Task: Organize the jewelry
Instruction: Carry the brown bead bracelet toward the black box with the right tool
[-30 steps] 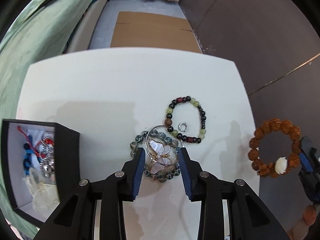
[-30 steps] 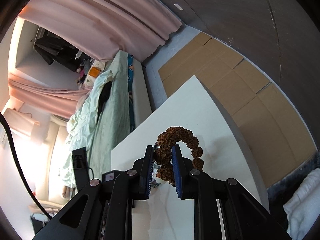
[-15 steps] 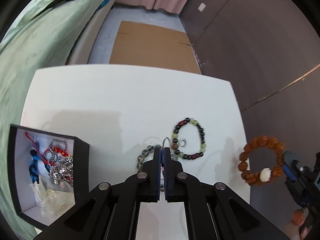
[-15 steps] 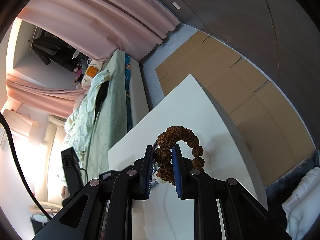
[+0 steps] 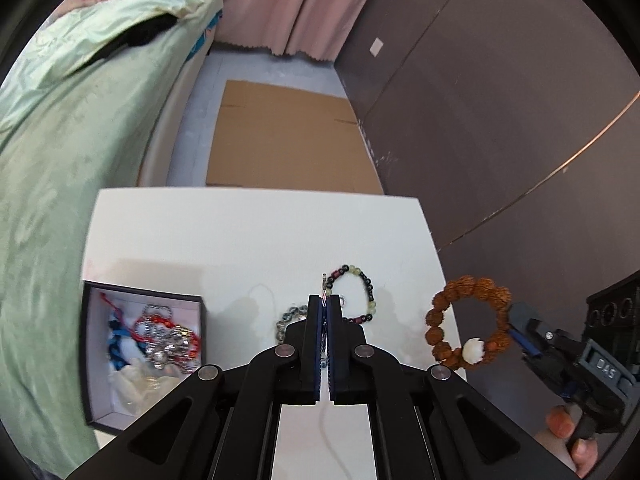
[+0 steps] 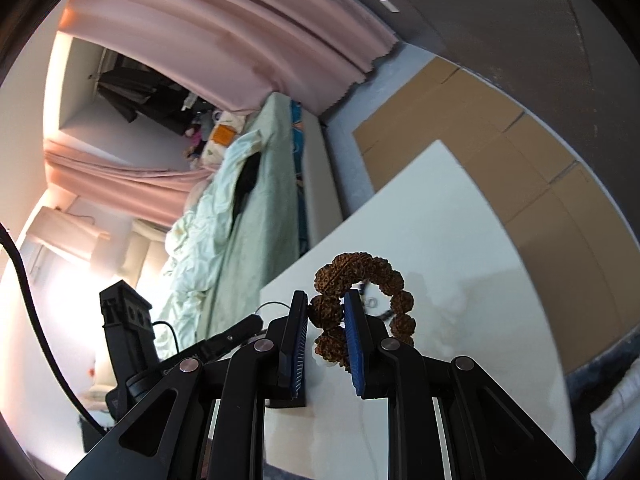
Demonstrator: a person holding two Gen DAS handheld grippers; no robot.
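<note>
My left gripper (image 5: 324, 300) is shut on the silver butterfly necklace (image 5: 323, 282) and holds it above the white table (image 5: 256, 236); only its ring shows above the fingertips. A dark and green bead bracelet (image 5: 356, 294) and a grey bead bracelet (image 5: 289, 318) lie on the table beneath. A black jewelry box (image 5: 140, 354) with several pieces stands at the left. My right gripper (image 6: 326, 300) is shut on a brown seed-bead bracelet (image 6: 360, 276), held off the table's right edge, also in the left wrist view (image 5: 468, 326).
A bed with a green cover (image 5: 68, 128) runs along the left of the table. Flat cardboard (image 5: 288, 140) lies on the floor beyond the table's far edge. A dark wall (image 5: 500, 100) is at the right.
My left gripper closed on the butterfly necklace and lifted it up off the table. The right gripper has kept its hold on the brown bracelet and barely moved.
</note>
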